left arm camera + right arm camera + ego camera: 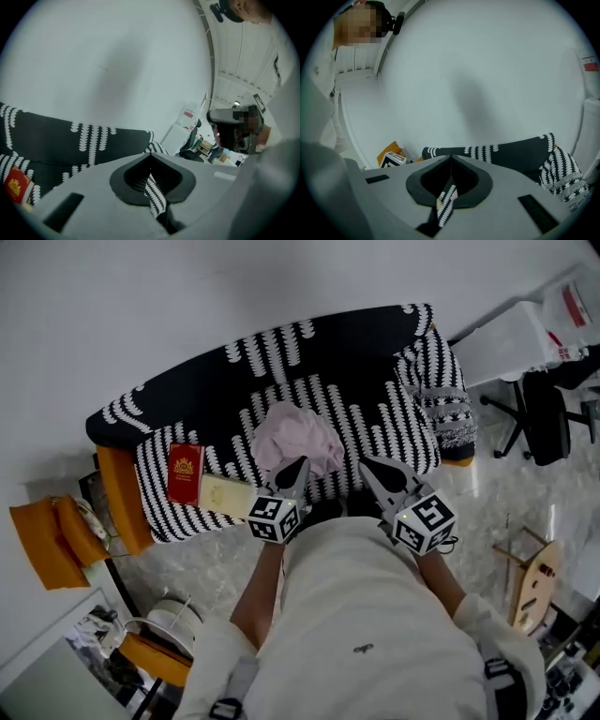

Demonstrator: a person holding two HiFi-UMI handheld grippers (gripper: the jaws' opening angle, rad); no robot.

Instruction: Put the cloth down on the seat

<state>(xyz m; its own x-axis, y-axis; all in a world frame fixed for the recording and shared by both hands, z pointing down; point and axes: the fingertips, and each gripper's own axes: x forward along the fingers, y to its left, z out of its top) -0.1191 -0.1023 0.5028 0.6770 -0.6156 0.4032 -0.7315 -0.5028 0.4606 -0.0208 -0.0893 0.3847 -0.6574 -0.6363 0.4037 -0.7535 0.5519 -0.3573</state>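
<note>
1. So, nearest first: there were two grippers, one in each hand. The left gripper (298, 468) had its jaws pressed together on nothing. Only the sofa's pattern showed through the slit in its own view.
2. Same deal with the right gripper (366, 468): jaws closed together, empty.
3. Just past the tips, one pink cloth (298, 439) lay in a crumpled heap roughly mid-seat (375, 427), and neither claw had it. The left tip sat over its near edge in the head view. I couldn't tell if it touched.
4. Handling-wise, I'd guess it was light, soft and floppy, with nothing fragile about it. It would sag and drape rather than hold a shape. A raised fold on top of the heap looked like the best spot to pinch. Thin fabric can slip out of a shallow bite, so I'd take a decent bunch.
5. Other stuff on the seat, off to the left: one red booklet (185, 473) and one pale flat packet (225, 493) just beside it.
6. Farthest back was one backrest (281, 343), dark with the same white pattern.
</note>
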